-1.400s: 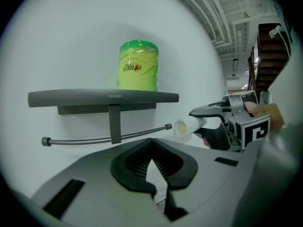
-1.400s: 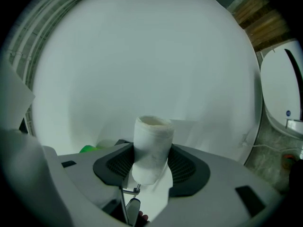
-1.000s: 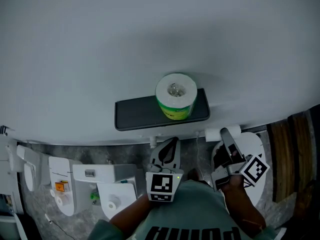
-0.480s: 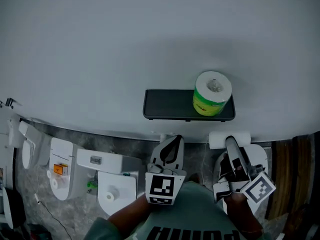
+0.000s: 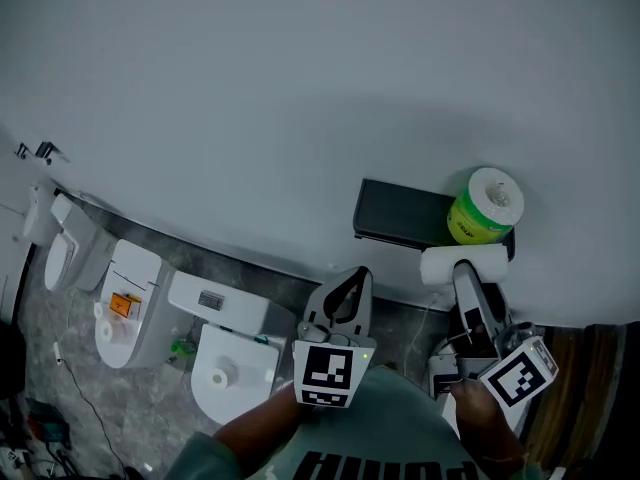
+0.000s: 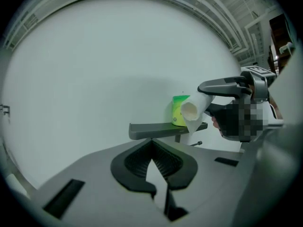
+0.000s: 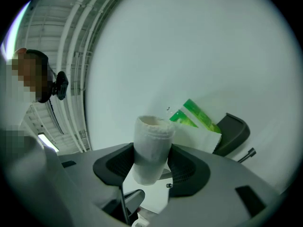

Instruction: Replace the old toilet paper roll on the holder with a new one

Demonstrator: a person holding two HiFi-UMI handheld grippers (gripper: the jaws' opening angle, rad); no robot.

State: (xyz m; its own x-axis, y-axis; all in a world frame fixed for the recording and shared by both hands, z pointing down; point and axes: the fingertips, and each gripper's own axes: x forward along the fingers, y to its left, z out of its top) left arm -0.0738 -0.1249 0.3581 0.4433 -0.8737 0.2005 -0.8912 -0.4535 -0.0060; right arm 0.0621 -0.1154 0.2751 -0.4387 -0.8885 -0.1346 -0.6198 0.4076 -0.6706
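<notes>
Old roll (image 7: 151,138), who has it?

My right gripper (image 7: 151,151) does: jaws clamped on its sides, the slim white tube standing up between the pads, clear of the wall (image 5: 250,98). I grip it across the middle so it can't slip or unwind

And your other one?

My left gripper (image 6: 152,143) has its jaws together on nothing, off to the left of the right one. I'd judge it is free for the new roll (image 5: 484,206)

Where is that?

Upright in its green wrapper at the right end of the dark shelf (image 5: 400,213), just beyond the old roll. Parked there, I think, so it is in reach of the holder. A bare peg (image 6: 197,143) shows under the shelf; likely the spindle, though too small to be sure

So what's left?

Put the old one aside, then fit the new
</notes>
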